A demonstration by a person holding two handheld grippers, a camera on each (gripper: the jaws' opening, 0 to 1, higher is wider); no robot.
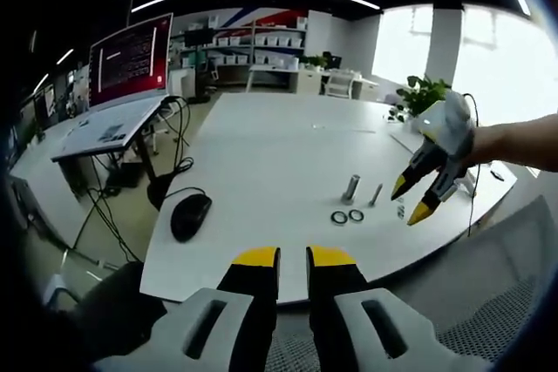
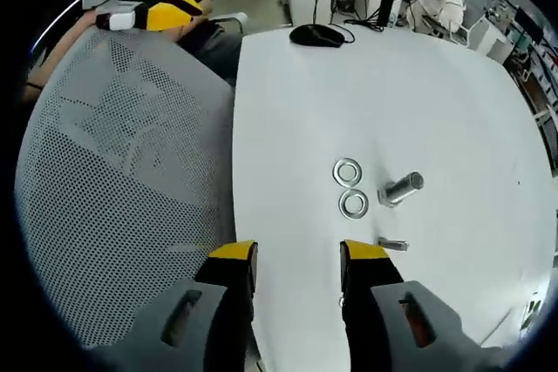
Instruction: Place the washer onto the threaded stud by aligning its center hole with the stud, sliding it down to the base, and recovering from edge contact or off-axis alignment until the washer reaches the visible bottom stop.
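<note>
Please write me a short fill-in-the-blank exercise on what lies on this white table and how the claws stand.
1. The number of washers lying flat on the white table is ____.
2. The right claw is open and holds ____.
3. The dark object near the table's far edge is a computer ____.
4. The tips of the left claw are coloured ____.

Missing words: two; nothing; mouse; yellow

In the left gripper view, the left gripper (image 1: pixel 292 257) rises from the bottom centre with its yellow-tipped fingers (image 1: pixel 255 258) a little apart and holding nothing. At the right of the frame a bare forearm (image 1: pixel 523 141) holds the right gripper (image 1: pixel 411 199), fingers parted and pointing down-left. In the right gripper view, the right gripper's fingers (image 2: pixel 234 252) stand wide apart and empty at the bottom of the frame.
</note>
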